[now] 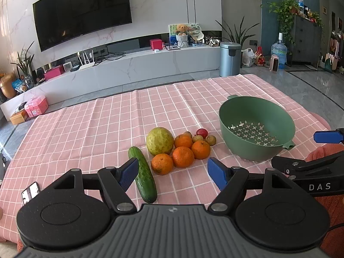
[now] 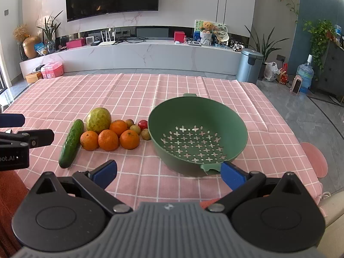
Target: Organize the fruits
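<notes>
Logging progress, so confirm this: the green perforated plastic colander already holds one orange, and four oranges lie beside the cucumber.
Wrong on one point: the green perforated plastic colander holds nothing, as the right wrist view shows. Four oranges do lie beside the cucumber.

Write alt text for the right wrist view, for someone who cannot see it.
An open right gripper hovers over a pink checked tablecloth, facing an empty green colander. Left of the colander lie four oranges, a large green fruit, a cucumber and several small fruits.
</notes>
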### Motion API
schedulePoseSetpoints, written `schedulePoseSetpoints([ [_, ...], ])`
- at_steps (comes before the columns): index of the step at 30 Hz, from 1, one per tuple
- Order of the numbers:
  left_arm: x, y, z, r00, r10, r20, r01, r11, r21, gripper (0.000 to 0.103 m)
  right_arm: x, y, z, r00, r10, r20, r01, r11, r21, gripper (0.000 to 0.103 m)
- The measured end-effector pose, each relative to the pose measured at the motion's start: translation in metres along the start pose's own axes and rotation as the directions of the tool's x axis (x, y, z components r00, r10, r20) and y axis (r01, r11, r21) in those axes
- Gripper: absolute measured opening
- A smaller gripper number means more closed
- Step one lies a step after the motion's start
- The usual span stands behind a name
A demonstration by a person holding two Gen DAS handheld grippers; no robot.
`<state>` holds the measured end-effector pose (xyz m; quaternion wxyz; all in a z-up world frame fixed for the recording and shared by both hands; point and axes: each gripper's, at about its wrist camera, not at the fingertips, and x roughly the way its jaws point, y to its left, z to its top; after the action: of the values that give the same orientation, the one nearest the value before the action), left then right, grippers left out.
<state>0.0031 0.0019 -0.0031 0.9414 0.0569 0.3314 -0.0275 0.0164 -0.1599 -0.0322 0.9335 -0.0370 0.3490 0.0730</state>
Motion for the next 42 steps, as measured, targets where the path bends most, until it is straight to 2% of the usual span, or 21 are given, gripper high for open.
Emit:
schedulePoseSetpoints([
  [9, 0.000, 0.000, 0.000, 1.000, 0.000, 0.000, 0.000, 1.000, 0.001, 0.086, 0.002, 0.001, 0.000, 1.000, 0.000, -0.007, 0.000, 1.000, 0.004, 0.098],
  [13, 0.003, 0.005, 0.001, 1.000, -0.007, -0.014, 0.007, 1.000, 0.004, 0.081, 0.005, 0.002, 0.001, 1.000, 0.005, 0.000, -0.005, 1.000, -0.001, 0.098],
  [16, 0.009, 0.019, 0.005, 0.999, -0.012, -0.030, 0.011, 1.000, -0.022, 0.078, 0.011, 0.005, 0.003, 0.999, 0.038, 0.021, -0.038, 0.999, -0.016, 0.098],
  [21, 0.031, 0.043, 0.017, 0.996, -0.012, -0.094, 0.005, 0.998, -0.069, 0.056, 0.031, 0.018, 0.015, 0.989, 0.146, 0.024, -0.145, 0.988, -0.056, 0.096],
  [23, 0.042, 0.051, 0.023, 0.993, -0.003, -0.122, -0.007, 0.996, -0.087, 0.055, 0.042, 0.026, 0.022, 0.983, 0.185, 0.006, -0.184, 0.980, -0.082, 0.085],
  [26, 0.061, 0.064, 0.030, 0.983, 0.045, -0.178, -0.069, 0.989, -0.133, 0.055, 0.060, 0.040, 0.033, 0.973, 0.232, -0.011, -0.232, 0.965, -0.119, 0.081],
  [28, 0.075, 0.073, 0.033, 0.976, 0.051, -0.210, -0.086, 0.983, -0.161, 0.055, 0.073, 0.051, 0.040, 0.965, 0.261, -0.028, -0.262, 0.955, -0.136, 0.080],
  [32, 0.104, 0.092, 0.033, 0.957, -0.004, -0.290, -0.071, 0.966, -0.247, 0.055, 0.102, 0.070, 0.057, 0.949, 0.305, -0.075, -0.313, 0.938, -0.149, 0.071],
  [42, 0.153, 0.127, 0.017, 0.916, -0.093, -0.389, -0.050, 0.938, -0.342, 0.055, 0.164, 0.105, 0.087, 0.928, 0.348, -0.136, -0.370, 0.907, -0.201, 0.070],
])
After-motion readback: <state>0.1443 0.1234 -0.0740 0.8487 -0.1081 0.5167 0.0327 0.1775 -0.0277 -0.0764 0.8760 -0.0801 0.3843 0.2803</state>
